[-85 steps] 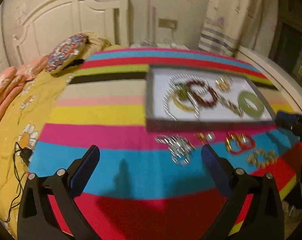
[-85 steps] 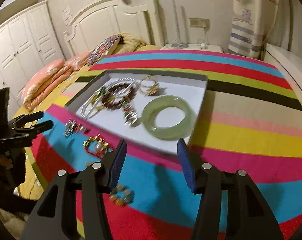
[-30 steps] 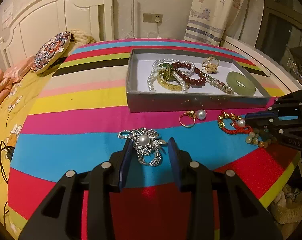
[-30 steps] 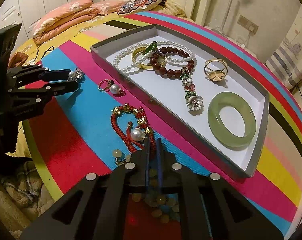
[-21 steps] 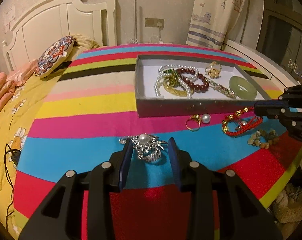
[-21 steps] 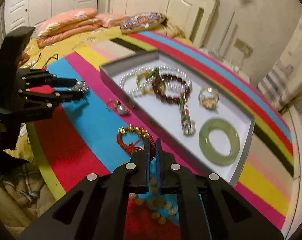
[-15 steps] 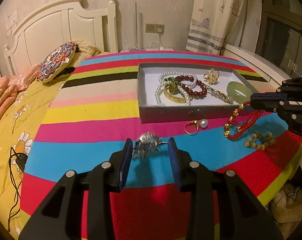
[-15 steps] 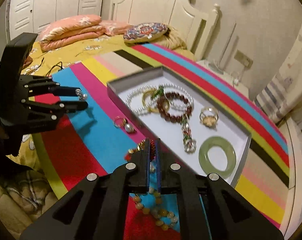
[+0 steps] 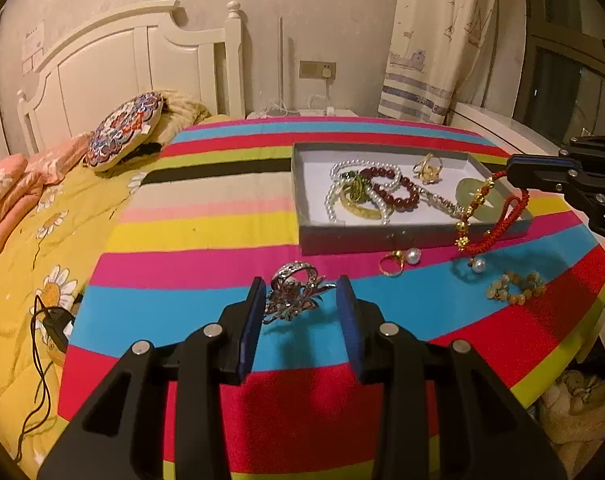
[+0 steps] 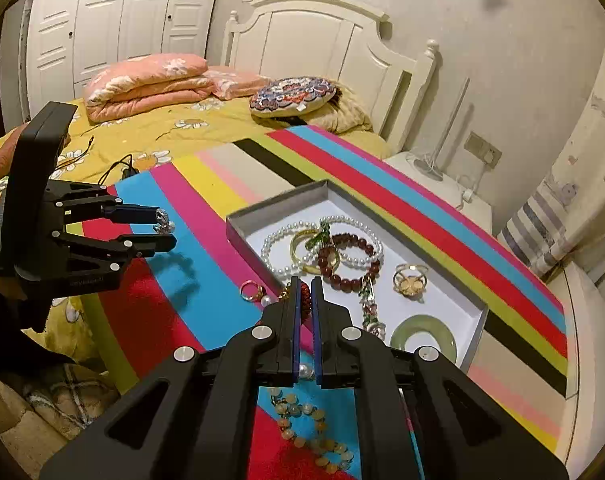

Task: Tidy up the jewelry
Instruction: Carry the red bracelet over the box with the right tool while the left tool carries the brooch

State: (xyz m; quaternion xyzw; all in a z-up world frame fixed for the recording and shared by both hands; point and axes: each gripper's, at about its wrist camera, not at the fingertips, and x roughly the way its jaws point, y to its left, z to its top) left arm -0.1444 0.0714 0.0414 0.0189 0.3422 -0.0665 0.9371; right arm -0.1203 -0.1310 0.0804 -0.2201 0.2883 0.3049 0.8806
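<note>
On my left gripper (image 9: 298, 304) I have the jaws clamped around one silver brooch (image 9: 293, 291), lifted clear of the striped surface (image 9: 206, 232). Just beyond it one gold pearl ring (image 9: 398, 258) lies on the pink stripe, right in front of the single grey tray (image 9: 382, 236). Inside the tray I count one pearl necklace (image 9: 334, 196), one gold bangle (image 9: 362, 210), one dark red bead bracelet (image 9: 394, 192), one gold ring (image 9: 427, 168), one long flower pin (image 9: 440, 200) and one jade bangle (image 9: 468, 194). Further right, my right gripper (image 10: 305, 292) has its jaws pinched on one red cord bracelet (image 9: 494, 220), which dangles in the air over the tray's near right corner with its pearl hanging lowest. Below it one amber bead bracelet (image 9: 516, 286) rests on the surface.
</note>
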